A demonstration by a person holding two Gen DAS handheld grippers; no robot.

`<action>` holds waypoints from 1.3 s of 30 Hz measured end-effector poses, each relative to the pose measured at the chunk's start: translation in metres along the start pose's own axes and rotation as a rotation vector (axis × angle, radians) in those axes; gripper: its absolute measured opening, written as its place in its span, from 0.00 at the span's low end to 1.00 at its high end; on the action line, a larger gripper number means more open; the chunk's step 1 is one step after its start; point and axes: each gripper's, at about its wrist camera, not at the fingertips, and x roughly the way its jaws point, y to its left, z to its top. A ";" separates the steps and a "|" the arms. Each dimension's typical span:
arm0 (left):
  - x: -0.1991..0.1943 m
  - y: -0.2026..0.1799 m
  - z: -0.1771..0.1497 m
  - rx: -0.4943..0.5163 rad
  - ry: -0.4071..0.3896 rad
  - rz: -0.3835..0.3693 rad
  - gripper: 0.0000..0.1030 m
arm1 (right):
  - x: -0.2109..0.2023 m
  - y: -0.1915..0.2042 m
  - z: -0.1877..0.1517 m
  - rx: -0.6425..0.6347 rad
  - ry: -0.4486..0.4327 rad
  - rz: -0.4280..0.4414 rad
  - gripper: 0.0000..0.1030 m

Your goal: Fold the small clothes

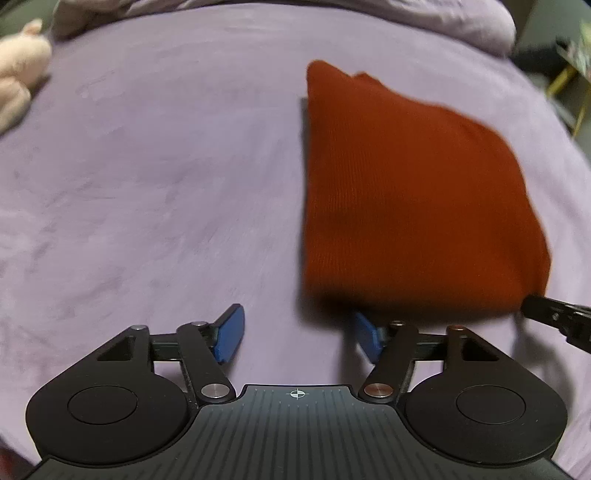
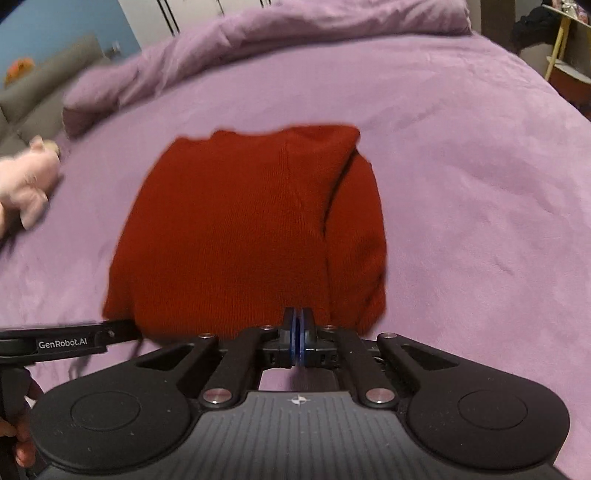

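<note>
- A rust-red knitted garment lies folded into a compact, roughly rectangular bundle on the bed, which is covered by a lilac plush blanket.
- Along the garment's right side a folded-in layer overlaps the rest, leaving a dark crease running from far to near.
- The right gripper sits at the garment's near edge, its blue pads pressed together with no gap to be seen — whether a bit of the knit is caught between them cannot be told, since the cloth is blurred just there.
- The left gripper is at the garment's near-left corner with its jaws spread wide; the left blue pad stands over bare blanket, the right pad is partly hidden under the garment's near edge.
- From the left wrist view the garment fills the right half of the scene, and a black part of the other gripper pokes in at its near-right corner.
- A pale pink plush toy lies on the bed to the far left, well apart from the garment.
- A bunched lilac duvet is heaped along the far side of the bed.
- A grey sofa stands beyond the bed at the far left — a yellow-legged piece of furniture shows at the far right.
</note>
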 end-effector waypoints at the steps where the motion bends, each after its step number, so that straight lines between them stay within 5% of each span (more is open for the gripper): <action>1: -0.004 -0.002 -0.007 0.031 -0.006 0.014 0.65 | 0.003 0.001 -0.006 0.008 0.045 -0.031 0.23; 3: -0.016 -0.002 -0.025 0.068 -0.022 0.024 0.66 | -0.003 0.007 -0.024 -0.023 0.036 -0.018 0.25; 6: -0.030 -0.002 -0.039 0.060 -0.021 0.007 0.71 | -0.017 0.016 -0.038 -0.025 0.048 -0.017 0.47; 10: -0.048 -0.002 -0.031 0.041 -0.023 0.005 0.73 | -0.040 0.032 -0.034 -0.028 0.009 0.002 0.72; 13: -0.064 -0.004 -0.025 0.046 -0.049 0.012 0.85 | -0.055 0.047 -0.028 -0.058 -0.022 -0.033 0.80; 24: -0.082 -0.015 -0.007 0.093 -0.071 0.065 0.87 | -0.065 0.056 -0.003 -0.041 -0.044 -0.133 0.81; 39: -0.077 -0.014 0.001 0.092 -0.055 0.020 0.85 | -0.063 0.060 0.006 -0.061 -0.060 -0.194 0.81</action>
